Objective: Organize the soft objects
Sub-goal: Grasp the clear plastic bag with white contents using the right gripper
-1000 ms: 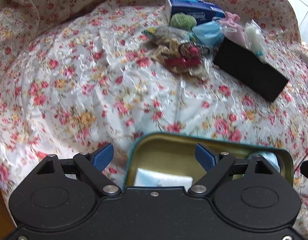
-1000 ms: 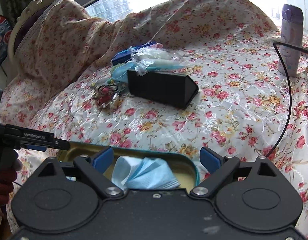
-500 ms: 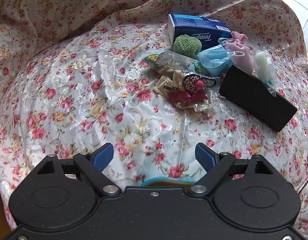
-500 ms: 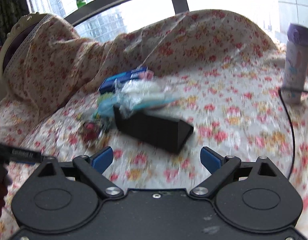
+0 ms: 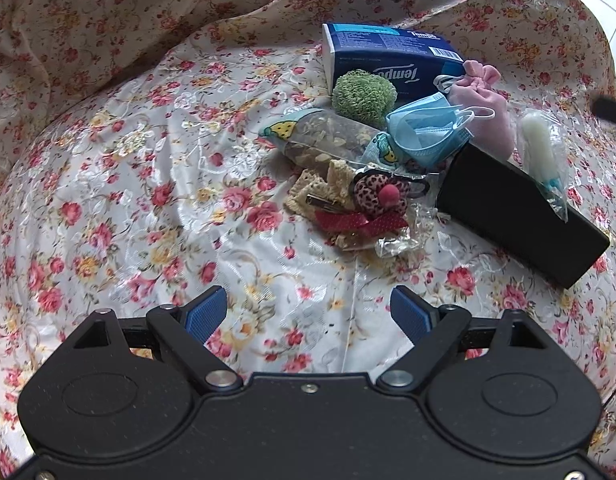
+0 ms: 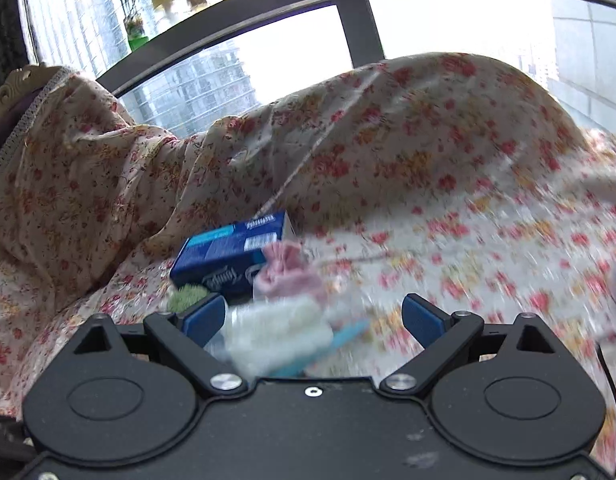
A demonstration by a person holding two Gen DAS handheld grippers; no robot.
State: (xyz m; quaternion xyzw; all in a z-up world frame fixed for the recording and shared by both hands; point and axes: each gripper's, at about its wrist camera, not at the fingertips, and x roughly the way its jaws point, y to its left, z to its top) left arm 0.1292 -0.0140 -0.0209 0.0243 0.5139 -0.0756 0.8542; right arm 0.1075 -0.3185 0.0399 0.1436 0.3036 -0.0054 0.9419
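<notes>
A pile of soft things lies on the floral cloth (image 5: 107, 208): a blue face mask (image 5: 426, 130), a green knitted ball (image 5: 362, 94), a pink pouch (image 5: 486, 108), a leopard-print hair flower (image 5: 378, 194) on a red ribbon, and a clear bag with a white roll (image 5: 542, 152). My left gripper (image 5: 308, 316) is open and empty, short of the pile. My right gripper (image 6: 314, 318) is open, just above the bagged white roll (image 6: 275, 340), with the pink pouch (image 6: 287, 276) beyond it. The right wrist view is blurred.
A blue tissue box (image 5: 388, 58) stands behind the pile and shows in the right wrist view (image 6: 227, 256). A black case (image 5: 516, 216) lies to the pile's right. A filled patterned bag (image 5: 328, 142) lies in the pile. Draped cloth rises behind; a window (image 6: 267, 40) is beyond.
Both grippers moved forward from the tin toward the pile; the tin and its blue mask have left both views. The right gripper now hovers over the bagged white roll.
</notes>
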